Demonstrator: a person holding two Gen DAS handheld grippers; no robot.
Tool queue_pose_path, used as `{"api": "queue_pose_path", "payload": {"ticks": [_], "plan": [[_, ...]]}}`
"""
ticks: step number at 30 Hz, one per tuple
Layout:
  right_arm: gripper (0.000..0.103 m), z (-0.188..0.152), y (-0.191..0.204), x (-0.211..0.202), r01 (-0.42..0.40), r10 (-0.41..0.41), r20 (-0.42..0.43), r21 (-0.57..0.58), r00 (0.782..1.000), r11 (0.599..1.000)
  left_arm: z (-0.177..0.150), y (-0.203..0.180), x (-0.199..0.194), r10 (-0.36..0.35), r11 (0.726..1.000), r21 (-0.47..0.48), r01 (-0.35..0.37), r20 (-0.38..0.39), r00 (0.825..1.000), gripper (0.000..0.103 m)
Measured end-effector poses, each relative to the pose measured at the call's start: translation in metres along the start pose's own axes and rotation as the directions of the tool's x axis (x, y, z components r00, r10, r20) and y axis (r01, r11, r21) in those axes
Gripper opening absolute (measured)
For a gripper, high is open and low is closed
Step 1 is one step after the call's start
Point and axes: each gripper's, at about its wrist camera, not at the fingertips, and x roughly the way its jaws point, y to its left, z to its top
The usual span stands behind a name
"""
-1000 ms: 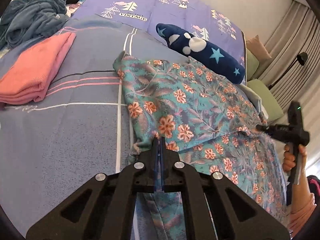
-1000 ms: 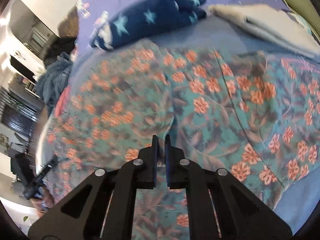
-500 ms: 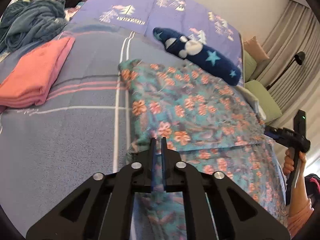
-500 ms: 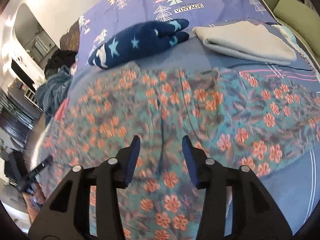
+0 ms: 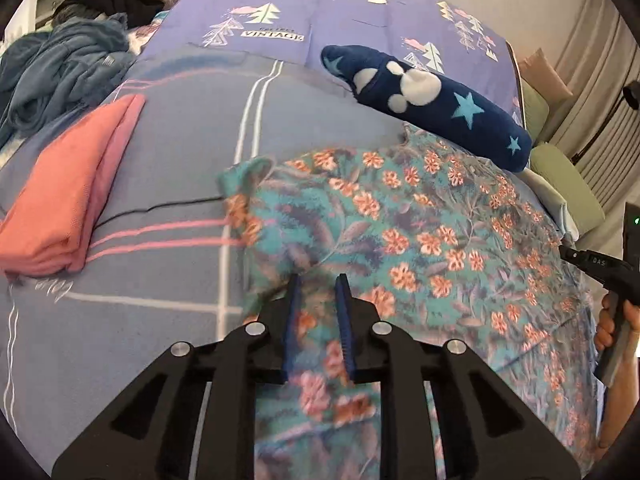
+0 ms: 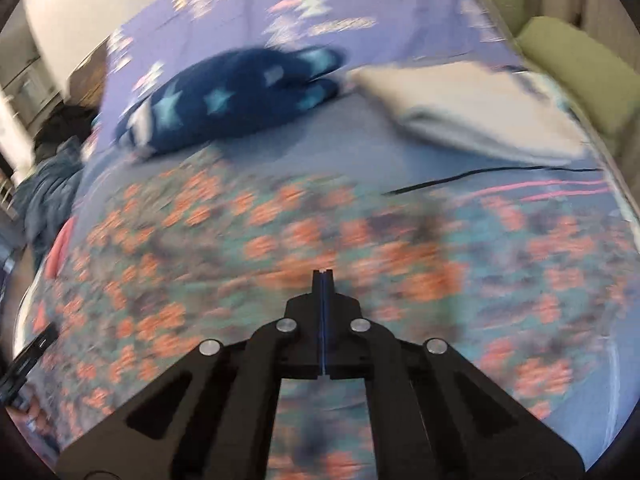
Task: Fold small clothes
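A teal garment with orange flowers (image 5: 420, 232) lies spread on the bed; it also fills the blurred right wrist view (image 6: 300, 248). My left gripper (image 5: 319, 280) is open just above its near left edge, holding nothing. My right gripper (image 6: 322, 274) has its jaws pressed together over the garment, with no cloth visible between them. The right gripper also shows at the right edge of the left wrist view (image 5: 600, 264), held in a hand.
A folded pink cloth (image 5: 68, 200) lies on the left. A navy star-patterned roll (image 5: 432, 108) lies behind the garment, also in the right wrist view (image 6: 228, 100). A folded pale cloth (image 6: 472, 112) and green cushion (image 6: 576, 64) are right. Blue clothes (image 5: 52, 68) pile far left.
My left gripper has opened and let go of the garment's edge. My right gripper opened half a second ago and has shut again while moving back over the garment.
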Motion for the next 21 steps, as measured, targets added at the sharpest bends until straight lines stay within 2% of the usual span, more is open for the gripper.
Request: {"api": "queue_pose_path", "payload": {"ticks": [1, 2, 4, 6, 7, 8, 9, 10, 11, 12, 13, 16, 18, 19, 20, 21], "plan": [[0.000, 0.000, -0.006, 0.000, -0.030, 0.030, -0.015, 0.010, 0.999, 1.000, -0.003, 0.000, -0.004, 0.012, 1.000, 0.009, -0.012, 0.006, 1.000, 0.020], [0.001, 0.000, -0.017, 0.003, -0.123, 0.126, -0.060, 0.045, 0.990, 0.991, -0.006, 0.000, -0.006, 0.026, 0.999, 0.020, -0.026, 0.010, 1.000, 0.020], [0.006, -0.002, -0.024, 0.001, -0.203, 0.209, -0.084, 0.068, 0.974, 0.977, -0.010, -0.003, -0.011, 0.058, 0.998, 0.035, -0.059, 0.018, 0.998, 0.020], [0.033, -0.002, -0.019, -0.004, -0.219, 0.220, -0.079, 0.027, 0.972, 0.975, -0.015, -0.006, -0.015, 0.084, 0.995, 0.047, -0.084, 0.020, 0.996, 0.022], [0.054, -0.003, -0.012, -0.006, -0.239, 0.238, -0.073, -0.004, 0.969, 0.971, -0.016, -0.008, -0.016, 0.088, 0.994, 0.056, -0.089, 0.019, 0.996, 0.024], [0.055, -0.004, -0.007, -0.009, -0.249, 0.247, -0.061, -0.017, 0.967, 0.968, -0.017, -0.008, -0.016, 0.094, 0.994, 0.062, -0.095, 0.019, 0.995, 0.024], [0.054, -0.004, 0.000, -0.008, -0.255, 0.253, -0.057, -0.034, 0.966, 0.966, -0.016, -0.008, -0.016, 0.099, 0.993, 0.064, -0.100, 0.019, 0.995, 0.024], [0.039, -0.003, 0.008, -0.006, -0.253, 0.249, -0.064, -0.050, 0.966, 0.966, -0.016, -0.008, -0.015, 0.104, 0.992, 0.065, -0.105, 0.018, 0.994, 0.024], [0.005, -0.002, 0.020, 0.001, -0.242, 0.234, -0.092, -0.081, 0.968, 0.967, -0.017, -0.009, -0.016, 0.110, 0.992, 0.066, -0.111, 0.017, 0.994, 0.025], [0.002, 0.000, 0.027, 0.008, -0.229, 0.217, -0.122, -0.098, 0.969, 0.968, -0.017, -0.009, -0.016, 0.116, 0.991, 0.069, -0.117, 0.018, 0.993, 0.025], [0.002, -0.002, 0.036, 0.015, -0.182, 0.165, -0.134, -0.126, 0.977, 0.975, -0.018, -0.010, -0.015, 0.122, 0.990, 0.073, -0.123, 0.018, 0.992, 0.025], [0.004, -0.002, 0.033, 0.014, -0.128, 0.117, -0.084, -0.140, 0.990, 0.982, -0.019, -0.010, -0.015, 0.132, 0.988, 0.078, -0.133, 0.021, 0.991, 0.026], [0.010, -0.001, 0.015, 0.013, -0.174, 0.168, -0.100, -0.059, 0.981, 0.983, -0.019, -0.011, -0.015, 0.141, 0.987, 0.080, -0.142, 0.021, 0.990, 0.027], [0.022, -0.004, 0.008, 0.007, -0.167, 0.162, -0.108, -0.040, 0.981, 0.985, -0.020, -0.013, -0.015, 0.151, 0.985, 0.082, -0.152, 0.016, 0.988, 0.027], [0.045, -0.008, 0.000, -0.003, -0.168, 0.163, -0.101, -0.038, 0.981, 0.985, -0.020, -0.014, -0.016, 0.160, 0.984, 0.083, -0.160, 0.012, 0.987, 0.027], [0.056, -0.013, -0.010, -0.016, -0.193, 0.189, -0.078, -0.041, 0.979, 0.980, -0.020, -0.016, -0.018, 0.172, 0.981, 0.086, -0.171, 0.004, 0.985, 0.028]]}}
